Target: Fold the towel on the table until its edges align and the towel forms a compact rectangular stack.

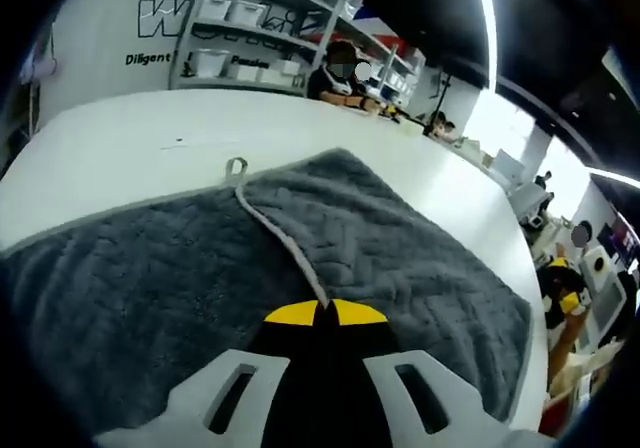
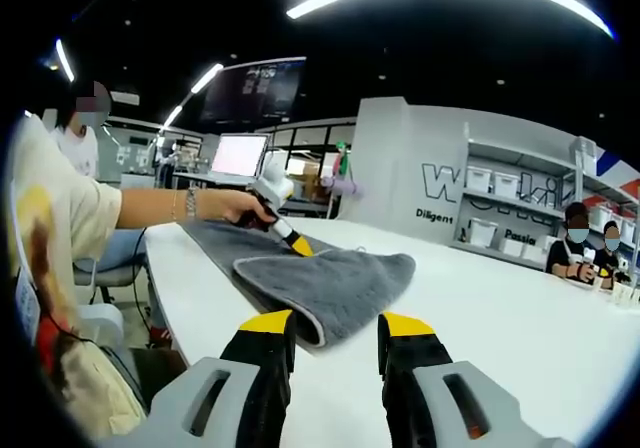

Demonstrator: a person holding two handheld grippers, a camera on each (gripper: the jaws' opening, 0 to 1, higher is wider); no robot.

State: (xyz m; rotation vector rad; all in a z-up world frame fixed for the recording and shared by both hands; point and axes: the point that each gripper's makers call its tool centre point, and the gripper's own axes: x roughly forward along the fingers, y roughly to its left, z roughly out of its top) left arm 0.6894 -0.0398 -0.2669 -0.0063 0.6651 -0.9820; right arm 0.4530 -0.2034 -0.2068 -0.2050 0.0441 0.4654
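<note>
Left tongs [image 1: 318, 313]: closed tight, yellow tips pressed together. They pinch the pale edge strip of the towel [image 1: 200, 268] right at the tips. In the right gripper view the same tongs [image 2: 298, 247] sit down on the grey cloth, held by a person's hand [image 2: 235, 206].

Right tongs [image 2: 335, 330]: open, with a clear gap between the two yellow tips. They hold nothing and touch nothing. They hang over the bare white table [image 2: 500, 318], just in front of the near edge of the towel.

Towel: dark grey, lying on the white table. One part is already folded over, so a thicker top layer sits on a flatter bottom layer that runs back toward the person. In the left gripper view the folded flap makes a pointed corner far from the tongs, and a small hanging loop [image 1: 236, 168] pokes out past the edge onto the table.

Step now: I think a fold is part way done. The left tongs have an edge and the right tongs are free.

Next move: I think the right tongs need to go forward, bite the near edge of the towel, and then both can lift and lay it over so the edges line up. The flap looks crooked, so it needs a tidy pull too.

Around: shelves with white boxes [image 1: 232, 10] by the wall, and people sitting far off.
</note>
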